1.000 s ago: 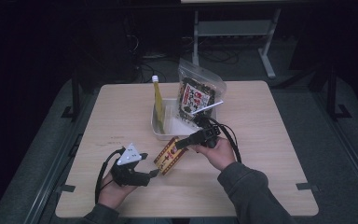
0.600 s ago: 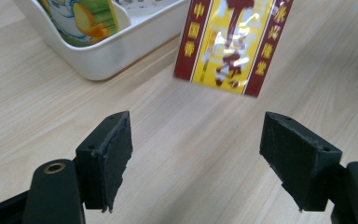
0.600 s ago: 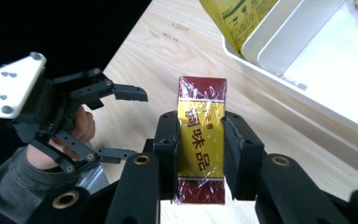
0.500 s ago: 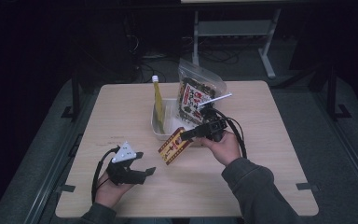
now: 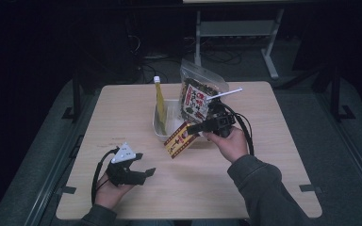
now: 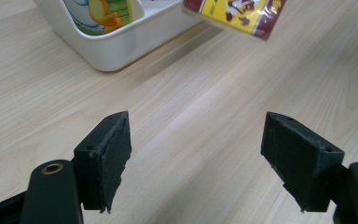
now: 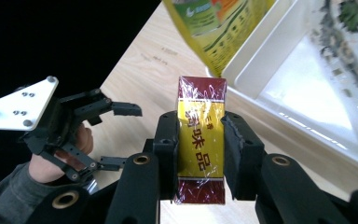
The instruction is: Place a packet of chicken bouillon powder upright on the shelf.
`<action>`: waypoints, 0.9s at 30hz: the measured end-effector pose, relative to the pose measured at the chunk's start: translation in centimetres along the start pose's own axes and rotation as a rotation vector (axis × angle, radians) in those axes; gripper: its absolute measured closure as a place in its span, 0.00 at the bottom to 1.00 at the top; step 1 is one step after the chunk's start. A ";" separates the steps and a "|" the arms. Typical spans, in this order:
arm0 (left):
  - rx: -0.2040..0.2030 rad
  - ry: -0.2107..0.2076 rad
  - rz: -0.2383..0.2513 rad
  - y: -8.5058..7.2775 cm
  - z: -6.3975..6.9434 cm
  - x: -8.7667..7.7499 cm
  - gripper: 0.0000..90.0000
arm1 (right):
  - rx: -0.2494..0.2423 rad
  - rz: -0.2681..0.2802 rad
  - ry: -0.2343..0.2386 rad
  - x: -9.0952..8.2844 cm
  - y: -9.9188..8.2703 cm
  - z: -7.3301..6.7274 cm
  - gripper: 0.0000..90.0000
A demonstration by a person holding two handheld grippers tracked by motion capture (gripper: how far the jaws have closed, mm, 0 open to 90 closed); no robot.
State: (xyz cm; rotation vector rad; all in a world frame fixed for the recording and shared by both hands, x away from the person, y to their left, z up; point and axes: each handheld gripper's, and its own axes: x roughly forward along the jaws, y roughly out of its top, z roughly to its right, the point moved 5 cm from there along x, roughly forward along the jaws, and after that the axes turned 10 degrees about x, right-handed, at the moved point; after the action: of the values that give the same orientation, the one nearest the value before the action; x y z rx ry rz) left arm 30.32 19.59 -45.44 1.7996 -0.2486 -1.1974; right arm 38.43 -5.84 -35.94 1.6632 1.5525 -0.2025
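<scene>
Red-and-yellow packet pinched in right claw beside white bin; left claw spread, empty

Red-and-yellow wrapped packet, white tub, yellow-green pouch, pale wood-grain table.

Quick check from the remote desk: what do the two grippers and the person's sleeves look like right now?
Both grippers are black linkage frames with brass-coloured pivot bushings and flat black padded jaws. The left gripper carries a pale grey three-cornered plate with small screws, and a black cable loops from it. The right gripper trails looped black cables too. The person wears dark grey long sleeves.
</scene>
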 end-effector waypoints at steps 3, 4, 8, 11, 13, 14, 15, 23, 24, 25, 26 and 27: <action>-0.003 0.000 0.002 -0.1 -0.1 0.0 0.26 | 0.007 0.015 -0.008 -0.3 0.3 0.2 0.76; -0.004 0.001 0.002 -0.1 -0.1 0.0 0.26 | 0.010 0.019 -0.011 -0.5 0.3 0.3 0.76; -0.005 0.001 0.000 -0.1 -0.2 0.0 0.26 | 0.019 0.039 -0.022 -1.0 0.8 0.5 0.76; -0.006 0.000 -0.001 -0.2 -0.3 0.0 0.26 | 0.023 0.058 -0.032 -1.3 1.3 0.5 0.76; -0.011 0.003 0.001 -0.2 -0.3 0.0 0.26 | 0.025 0.068 -0.045 -1.4 1.7 0.5 0.76; -0.014 0.003 0.003 -0.2 -0.4 0.0 0.26 | 0.025 0.075 -0.051 -1.5 1.9 0.5 0.76; -0.014 0.003 0.002 -0.2 -0.4 0.0 0.26 | 0.027 0.079 -0.057 -1.5 2.1 0.4 0.76; -0.025 0.006 0.009 -0.3 -0.8 -0.1 0.26 | 0.035 0.124 -0.132 -1.2 4.3 0.0 0.76; -0.026 0.007 0.009 -0.4 -0.8 -0.1 0.26 | 0.037 0.129 -0.138 -1.1 4.5 0.0 0.76; -0.028 0.008 0.009 -0.4 -0.9 -0.2 0.26 | 0.037 0.132 -0.142 -1.1 4.7 0.0 0.76; -0.027 0.007 0.008 -0.4 -0.9 -0.2 0.26 | 0.040 0.138 -0.147 -0.9 5.0 -0.1 0.76; -0.027 0.007 0.008 -0.5 -1.0 -0.2 0.26 | 0.041 0.144 -0.149 -0.7 5.2 -0.2 0.76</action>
State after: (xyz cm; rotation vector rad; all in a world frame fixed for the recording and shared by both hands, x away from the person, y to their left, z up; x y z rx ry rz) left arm 30.85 20.56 -45.58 1.7771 -0.2340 -1.1841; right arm 42.83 -5.70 -33.02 1.7433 1.3206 -0.2770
